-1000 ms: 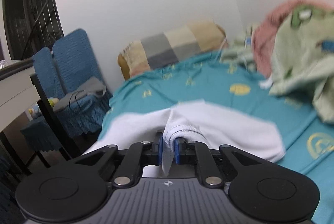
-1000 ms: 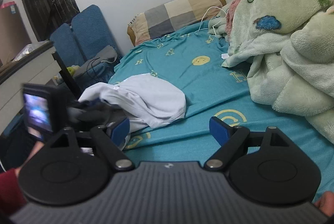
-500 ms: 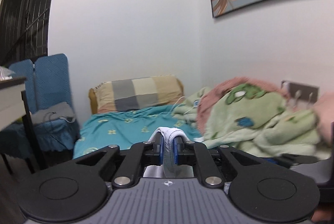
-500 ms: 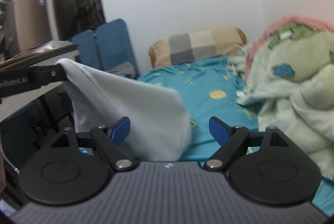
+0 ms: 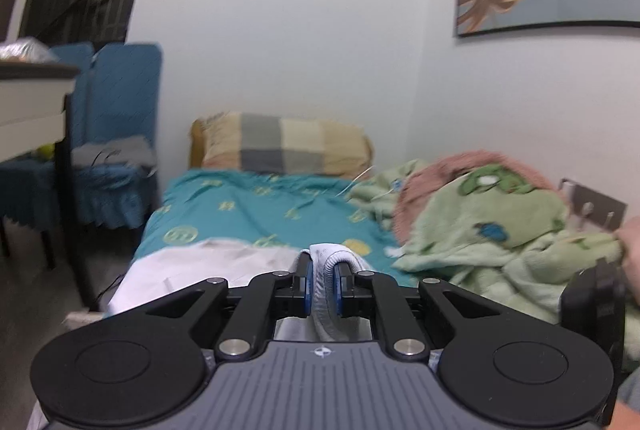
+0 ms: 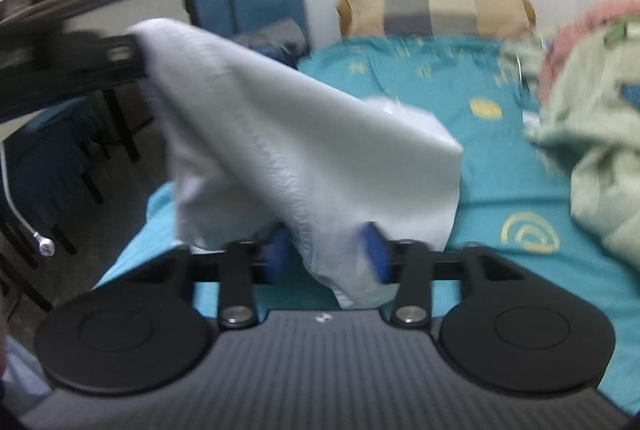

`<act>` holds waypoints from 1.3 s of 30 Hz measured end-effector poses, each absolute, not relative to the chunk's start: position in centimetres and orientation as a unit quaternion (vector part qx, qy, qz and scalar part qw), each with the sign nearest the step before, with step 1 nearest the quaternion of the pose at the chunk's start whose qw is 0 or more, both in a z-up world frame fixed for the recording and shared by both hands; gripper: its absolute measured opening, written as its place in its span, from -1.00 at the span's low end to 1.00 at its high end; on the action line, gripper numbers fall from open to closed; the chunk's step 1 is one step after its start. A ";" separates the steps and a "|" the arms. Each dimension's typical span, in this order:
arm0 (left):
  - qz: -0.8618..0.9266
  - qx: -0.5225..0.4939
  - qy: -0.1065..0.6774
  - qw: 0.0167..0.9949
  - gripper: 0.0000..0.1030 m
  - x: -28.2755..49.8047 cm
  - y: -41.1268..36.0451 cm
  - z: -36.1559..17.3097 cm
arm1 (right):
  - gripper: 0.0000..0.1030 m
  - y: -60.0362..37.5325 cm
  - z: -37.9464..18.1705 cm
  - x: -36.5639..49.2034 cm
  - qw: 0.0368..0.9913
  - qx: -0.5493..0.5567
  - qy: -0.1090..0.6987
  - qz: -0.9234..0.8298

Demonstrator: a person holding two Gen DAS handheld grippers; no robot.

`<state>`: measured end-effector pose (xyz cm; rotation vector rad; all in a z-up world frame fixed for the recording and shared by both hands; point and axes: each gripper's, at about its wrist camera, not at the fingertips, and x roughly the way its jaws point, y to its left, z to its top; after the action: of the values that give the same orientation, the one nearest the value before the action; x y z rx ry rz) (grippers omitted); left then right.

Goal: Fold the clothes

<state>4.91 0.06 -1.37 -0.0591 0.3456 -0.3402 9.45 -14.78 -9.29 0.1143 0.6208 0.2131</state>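
A white garment [image 6: 280, 133] hangs lifted over the teal bed sheet [image 6: 440, 77]. My left gripper [image 5: 322, 282] is shut on a rolled edge of it, and the rest of the cloth [image 5: 224, 262] drapes down below and to the left. In the right wrist view that left gripper [image 6: 120, 57] holds the garment's top corner at upper left. My right gripper [image 6: 326, 254] has its jaws partly closed around the garment's lower hanging corner. The right pad [image 6: 376, 254] touches the fabric, and a gap remains on the left side. The view is blurred.
A green and pink blanket [image 5: 500, 230] is heaped on the bed's right side. A checked pillow [image 5: 280, 145] lies at the head by the wall. Blue chairs [image 5: 116, 133] and a desk [image 5: 32, 97] stand left of the bed. A hand [image 5: 630, 246] shows at far right.
The left gripper lifted the garment off the bed. The right gripper moved in under the hanging cloth and its jaws narrowed around the lower corner.
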 end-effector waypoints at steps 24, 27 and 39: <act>-0.155 -0.059 0.340 0.926 0.25 6.5 -2.5 -7.1 | -0.87 -24.6 -9.5 19.0 0.874 0.291 0.363 0.140; -0.171 -0.075 0.351 0.918 0.25 6.0 -3.2 -7.6 | -0.87 -24.7 -9.5 19.2 0.872 0.296 0.362 0.145; -0.088 -0.191 0.360 0.909 0.09 9.5 -2.8 -11.5 | -0.87 -25.1 -9.0 17.9 0.870 0.315 0.347 0.152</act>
<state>9.54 -2.85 -11.48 -0.3944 0.7433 -0.1816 17.93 -25.14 -9.00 0.6597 0.7262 0.3179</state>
